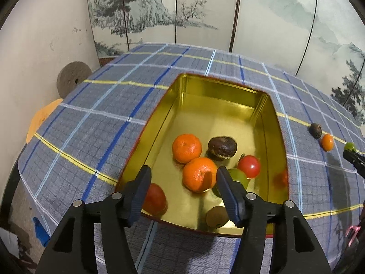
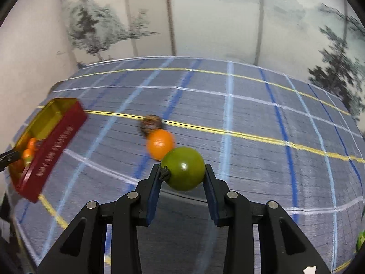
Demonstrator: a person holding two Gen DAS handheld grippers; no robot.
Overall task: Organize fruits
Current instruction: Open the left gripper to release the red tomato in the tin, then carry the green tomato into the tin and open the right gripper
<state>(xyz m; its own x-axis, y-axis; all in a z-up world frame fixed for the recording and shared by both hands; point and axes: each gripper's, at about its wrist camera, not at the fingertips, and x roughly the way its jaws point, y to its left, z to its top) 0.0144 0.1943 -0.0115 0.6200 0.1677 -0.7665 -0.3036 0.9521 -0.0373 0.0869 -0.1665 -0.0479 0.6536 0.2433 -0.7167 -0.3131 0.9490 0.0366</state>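
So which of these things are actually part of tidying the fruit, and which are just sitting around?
Part of the job: gold tin; oranges, red tomato and brown fruit inside; green fruit held by right gripper; loose orange.

Lying about: checked cloth, painted screen, grey disc.

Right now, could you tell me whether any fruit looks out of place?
Yes: an orange fruit and a dark brown fruit lie loose on the checked tablecloth, outside the gold tin holding the others.
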